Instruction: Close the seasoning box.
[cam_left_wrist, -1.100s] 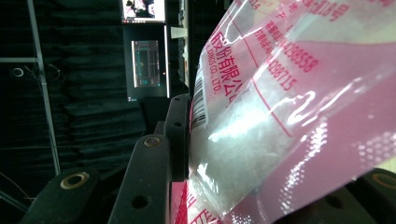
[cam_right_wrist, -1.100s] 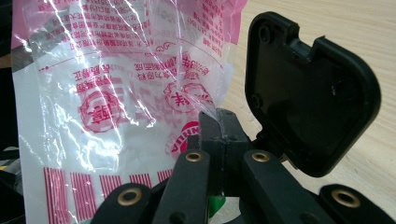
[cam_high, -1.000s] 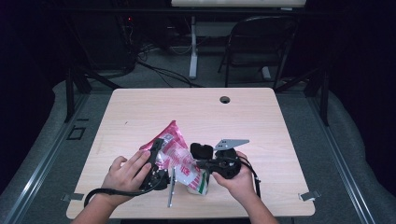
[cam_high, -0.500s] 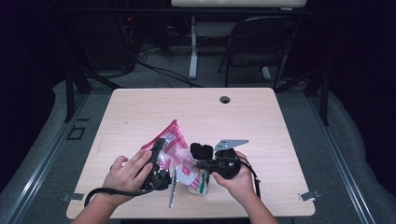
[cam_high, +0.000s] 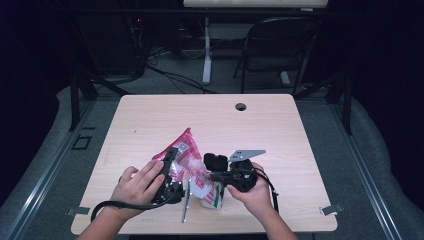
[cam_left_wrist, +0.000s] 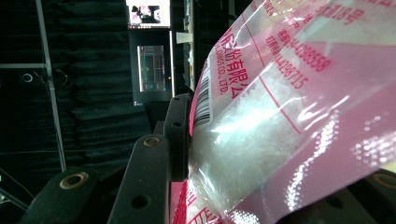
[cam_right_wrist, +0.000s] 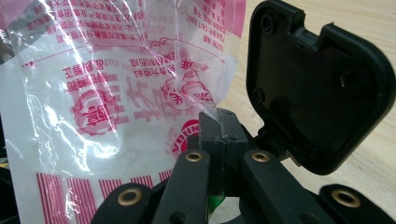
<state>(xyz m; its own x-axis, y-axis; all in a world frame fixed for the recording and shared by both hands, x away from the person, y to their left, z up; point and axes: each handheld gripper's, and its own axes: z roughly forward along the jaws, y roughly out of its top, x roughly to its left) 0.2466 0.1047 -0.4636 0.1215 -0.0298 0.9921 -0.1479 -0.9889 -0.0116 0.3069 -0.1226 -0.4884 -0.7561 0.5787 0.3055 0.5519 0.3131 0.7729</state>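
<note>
A pink and clear plastic bag (cam_high: 182, 152) of white grains is held tilted above the table's front part. My left gripper (cam_high: 172, 167) is shut on the bag's body; in the left gripper view a black jaw presses into the bag (cam_left_wrist: 289, 102). From the right, my right gripper (cam_high: 213, 176) pinches the bag's clear edge. In the right gripper view its jaws (cam_right_wrist: 218, 126) are closed together on the film of the bag (cam_right_wrist: 116, 93). A black heart-shaped plastic piece (cam_right_wrist: 317, 88) stands just beside those jaws.
Under the bag stand a small green and white carton (cam_high: 212, 199) and a thin metal utensil (cam_high: 185, 202) near the front edge of the wooden table (cam_high: 260, 125). A cable hole (cam_high: 241, 106) sits at the far side. A folding chair (cam_high: 280, 45) stands behind the table.
</note>
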